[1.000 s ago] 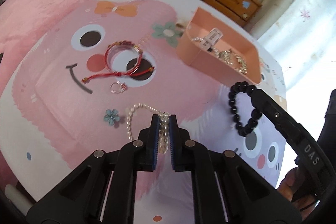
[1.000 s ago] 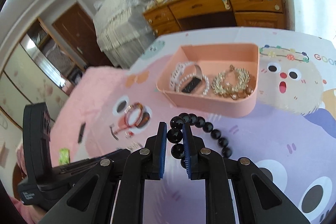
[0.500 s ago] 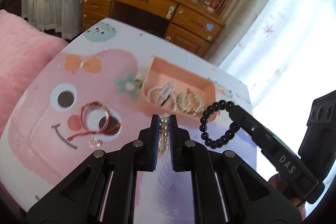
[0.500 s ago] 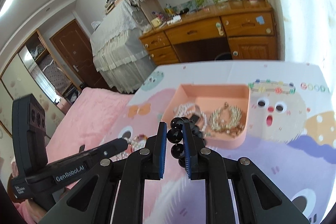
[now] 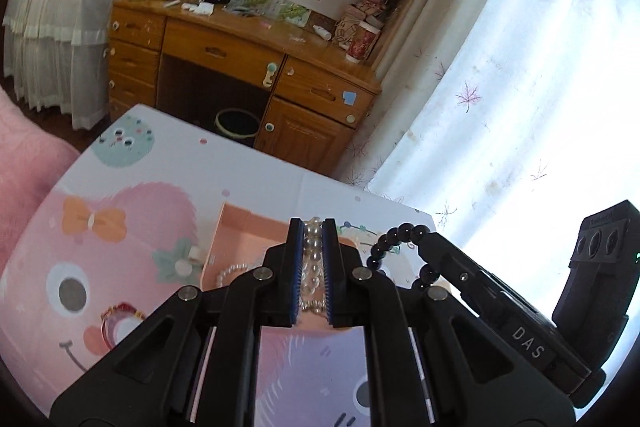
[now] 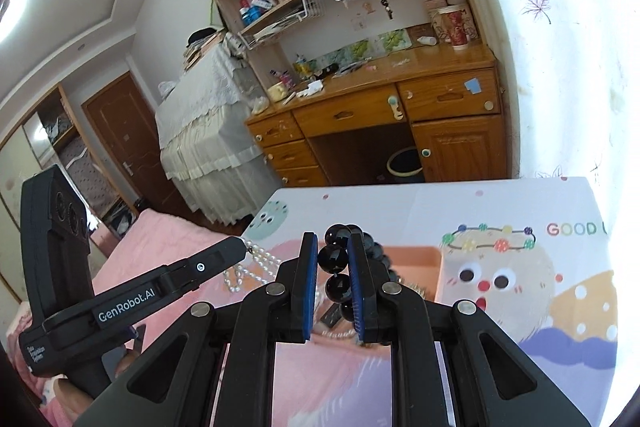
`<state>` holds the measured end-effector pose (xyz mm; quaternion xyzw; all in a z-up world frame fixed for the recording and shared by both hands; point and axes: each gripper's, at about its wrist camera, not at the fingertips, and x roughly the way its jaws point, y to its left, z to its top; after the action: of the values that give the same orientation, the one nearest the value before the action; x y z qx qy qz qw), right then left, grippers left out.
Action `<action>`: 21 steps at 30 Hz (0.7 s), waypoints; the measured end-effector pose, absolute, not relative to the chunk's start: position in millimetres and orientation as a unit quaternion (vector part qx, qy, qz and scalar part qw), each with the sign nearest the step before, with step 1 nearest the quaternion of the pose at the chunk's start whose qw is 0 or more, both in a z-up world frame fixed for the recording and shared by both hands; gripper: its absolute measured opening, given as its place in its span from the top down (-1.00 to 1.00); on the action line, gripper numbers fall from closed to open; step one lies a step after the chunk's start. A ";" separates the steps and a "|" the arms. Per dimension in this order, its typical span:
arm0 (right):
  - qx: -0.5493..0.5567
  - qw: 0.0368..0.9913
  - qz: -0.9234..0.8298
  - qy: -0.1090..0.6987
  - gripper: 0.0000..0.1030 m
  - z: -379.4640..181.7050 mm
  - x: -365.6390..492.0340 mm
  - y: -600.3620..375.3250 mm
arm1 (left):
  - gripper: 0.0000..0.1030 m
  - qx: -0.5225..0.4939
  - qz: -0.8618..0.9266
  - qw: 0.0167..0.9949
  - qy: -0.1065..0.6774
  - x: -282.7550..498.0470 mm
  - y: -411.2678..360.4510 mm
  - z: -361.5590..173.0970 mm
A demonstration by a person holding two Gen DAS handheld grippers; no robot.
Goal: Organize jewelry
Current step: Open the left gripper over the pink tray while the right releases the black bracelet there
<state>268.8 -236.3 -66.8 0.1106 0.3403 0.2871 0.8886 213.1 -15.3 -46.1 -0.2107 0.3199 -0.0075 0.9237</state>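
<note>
- The left gripper (image 5: 311, 227) has its jaws nearly pressed together, pinching a pearl bracelet (image 5: 312, 259) whose beads fill the narrow gap between the blue pads from tip to base.
- In the right wrist view the same pearl bracelet (image 6: 250, 267) hangs in loose loops from the tip of the left gripper (image 6: 240, 247), clear of the surface below.
- The right gripper (image 6: 333, 251) has its jaws drawn in on a black bead bracelet (image 6: 334, 259); the big beads sit wedged between the pads, and the rest of the loop curves off behind the right pad.
- From the left wrist view that black bead bracelet (image 5: 396, 251) arcs in the air off the tip of the right gripper (image 5: 434, 241), just right of the pink tray.
- The pink tray (image 5: 240, 227) lies directly beneath and ahead of both grippers; its near wall is hidden by the jaws, and its far wall stands well short of the bench's far edge.
- Inside the tray a beaded bracelet (image 5: 232, 273) shows against the left wall; other pieces there are hidden behind the fingers.
- Left of the tray, a red cord bracelet (image 5: 120, 319) lies flat on the patterned bench cover (image 5: 132, 219).
- Beyond the tray, the bench (image 6: 420, 203) ends in a straight edge; past it are a gap of floor and a wooden desk (image 5: 224, 67).
- Right of the tray hangs a bright curtain (image 5: 520, 107).
</note>
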 end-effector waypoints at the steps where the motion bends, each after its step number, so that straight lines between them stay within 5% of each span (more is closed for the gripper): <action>1: 0.111 0.890 0.285 0.338 0.72 -65.4 272.6 -237.4 | 0.87 -0.205 -0.012 0.925 0.319 219.1 -18.1 -45.6; 10: 0.124 0.883 0.280 0.355 0.71 -75.9 303.7 -243.0 | 0.86 -0.195 -0.028 0.919 0.341 255.5 -26.5 -59.7; 12: 0.125 0.879 0.273 0.370 0.69 -85.8 308.3 -243.9 | 0.69 -0.201 -0.020 0.914 0.352 260.0 -24.0 -64.1; 14: 0.133 0.879 0.265 0.372 0.57 -92.2 310.1 -248.9 | -0.19 -0.219 -0.008 0.908 0.358 262.8 -18.7 -67.3; 15: 0.139 0.879 0.265 0.370 0.44 -92.6 311.2 -252.6 | -0.34 -0.231 -0.005 0.906 0.355 260.7 -14.9 -70.0; 21: 0.131 0.883 0.247 0.378 0.30 -103.1 312.3 -267.3 | -0.38 -0.215 0.030 0.902 0.374 253.7 1.4 -77.6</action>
<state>312.3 -267.3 -103.1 0.1308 0.3784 0.2466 0.8825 253.7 1.4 -77.6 -0.2148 0.3739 0.0296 0.9018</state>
